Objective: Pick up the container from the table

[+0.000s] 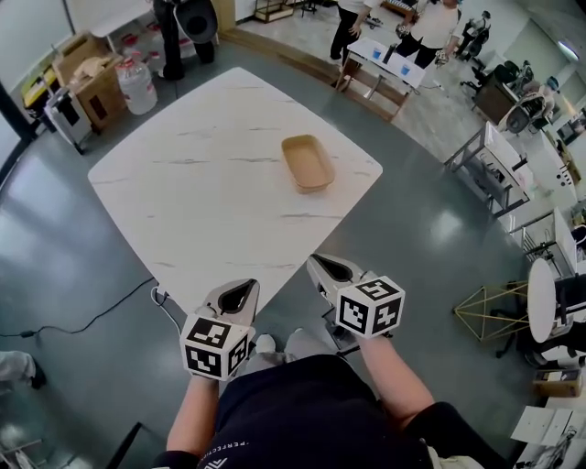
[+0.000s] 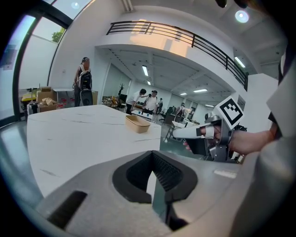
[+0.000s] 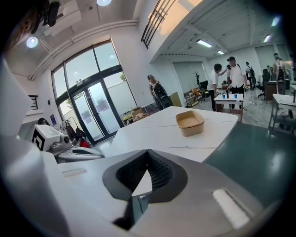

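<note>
Standing beside the white marbled table (image 1: pixel 183 192), I take the room in from the left. Cardboard boxes (image 1: pixel 87 73) and a large water jug (image 1: pixel 137 84) sit on the grey floor (image 1: pixel 55 247) off the table's 10 o'clock corner, and a black cable (image 1: pixel 82 322) trails across the floor at about 8 o'clock. By the table's near corner, around 6 o'clock, the left gripper (image 1: pixel 242 288) points forward and a little down. Its jaws are pressed together at the tips with nothing between them. The container (image 1: pixel 308 161), a shallow tan tray with rounded corners, lies flat and empty on the table toward its right-hand corner. That puts it at roughly 2 o'clock from the table's middle, well apart from both grippers, at about 1 o'clock from the left gripper and nearly 12 o'clock from the right one. The right gripper (image 1: pixel 320 263) is near its partner, just off the table's near right edge and tilted down the same way, its jaws likewise closed on nothing. Further right, at 1 o'clock beyond the table, several people (image 1: pixel 430 27) stand round a small white table (image 1: pixel 385 50) with blue cups (image 1: pixel 376 54) on it. At 4 o'clock a yellow wire frame (image 1: pixel 490 311) rests on the floor beside a round white table (image 1: pixel 542 298).
</note>
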